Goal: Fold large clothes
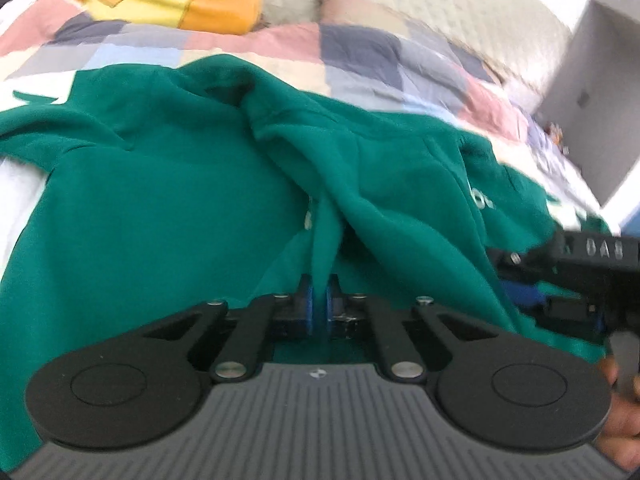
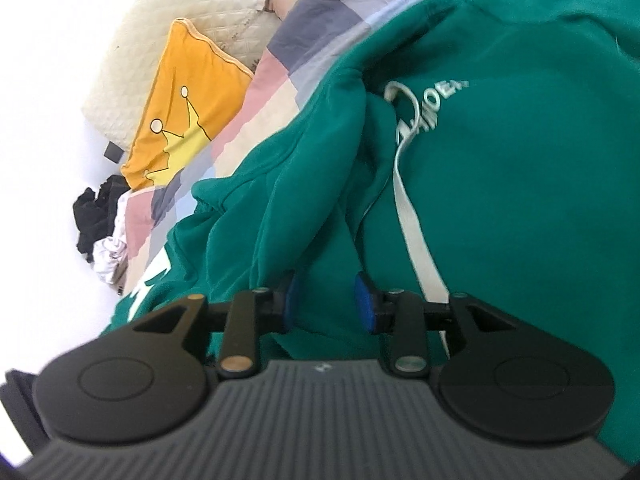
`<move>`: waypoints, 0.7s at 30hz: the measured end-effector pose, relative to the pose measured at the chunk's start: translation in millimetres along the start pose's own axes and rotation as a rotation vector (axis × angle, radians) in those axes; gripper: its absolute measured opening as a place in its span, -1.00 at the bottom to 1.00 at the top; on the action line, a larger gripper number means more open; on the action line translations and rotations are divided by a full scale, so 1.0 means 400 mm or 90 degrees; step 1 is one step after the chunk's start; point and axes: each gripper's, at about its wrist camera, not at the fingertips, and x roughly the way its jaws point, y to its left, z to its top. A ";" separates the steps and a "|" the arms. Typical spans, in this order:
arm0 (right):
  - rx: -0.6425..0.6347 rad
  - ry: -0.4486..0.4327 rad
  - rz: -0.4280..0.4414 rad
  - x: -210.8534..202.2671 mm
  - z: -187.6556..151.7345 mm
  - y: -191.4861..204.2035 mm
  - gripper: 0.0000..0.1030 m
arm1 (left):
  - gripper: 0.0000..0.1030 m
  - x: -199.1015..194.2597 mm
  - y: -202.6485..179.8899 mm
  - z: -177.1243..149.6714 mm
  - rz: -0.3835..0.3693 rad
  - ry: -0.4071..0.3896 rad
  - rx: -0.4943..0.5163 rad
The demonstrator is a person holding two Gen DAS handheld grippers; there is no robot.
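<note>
The left gripper (image 1: 320, 300), jaws clamped on a fold of the green hoodie (image 1: 160, 208), holds it over the bed (image 1: 360, 52). The right gripper (image 2: 329, 304), jaws apart, sits just right of it, cloth lying between them and stretching away.

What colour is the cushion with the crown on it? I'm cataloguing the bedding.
Orange cushion, with a yellow crown outlined in dark lines; clearest in the right wrist view.

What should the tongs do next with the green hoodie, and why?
Probably close the right tongs on the green hoodie: their jaws stand open around a fold, while the left tongs already pinch cloth, so both could lift together.
</note>
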 end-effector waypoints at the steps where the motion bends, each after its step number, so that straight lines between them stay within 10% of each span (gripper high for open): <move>1: -0.013 -0.010 -0.010 -0.003 0.001 0.004 -0.13 | -0.88 -0.001 0.020 0.004 -0.005 -0.002 -0.029; 4: -0.026 -0.028 -0.038 -0.001 0.000 0.004 0.13 | -0.89 0.003 0.078 0.016 -0.040 0.007 -0.113; 16: 0.039 0.041 0.052 0.069 -0.040 -0.039 0.09 | -0.92 -0.012 0.221 0.032 -0.119 -0.009 -0.311; 21: 0.036 0.055 0.056 0.057 -0.032 -0.038 -0.61 | -0.92 -0.015 0.231 0.026 -0.136 -0.003 -0.341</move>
